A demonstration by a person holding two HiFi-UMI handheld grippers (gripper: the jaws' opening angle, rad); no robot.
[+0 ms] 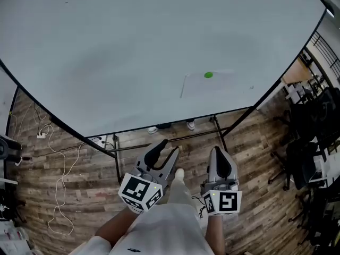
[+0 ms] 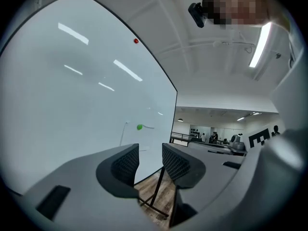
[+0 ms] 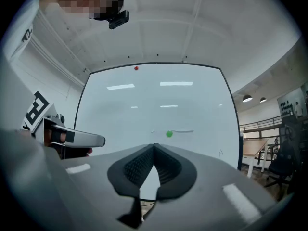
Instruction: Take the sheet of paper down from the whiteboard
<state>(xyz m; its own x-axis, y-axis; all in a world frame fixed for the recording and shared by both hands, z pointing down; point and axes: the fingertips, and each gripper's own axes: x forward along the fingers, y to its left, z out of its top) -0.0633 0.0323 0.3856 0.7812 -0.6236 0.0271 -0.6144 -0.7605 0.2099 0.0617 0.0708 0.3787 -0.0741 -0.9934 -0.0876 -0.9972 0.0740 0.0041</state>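
Am holding left gripper (image 1: 168,149) parted, right gripper (image 1: 217,150) clenched, both empty; risking tearing paper sheet (image 1: 204,85) if pulling under green magnet (image 1: 208,75).

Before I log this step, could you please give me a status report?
Left gripper open, empty. Right gripper shut, empty. Paper on whiteboard under green magnet, untouched. Path clear.

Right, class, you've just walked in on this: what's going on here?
A person with a gripper in each hand faces a whiteboard. A sheet hangs on it under a green magnet, untouched. The left gripper is open and empty; the right gripper is shut on nothing. Both are short of the whiteboard, so the sheet is not yet taken down.
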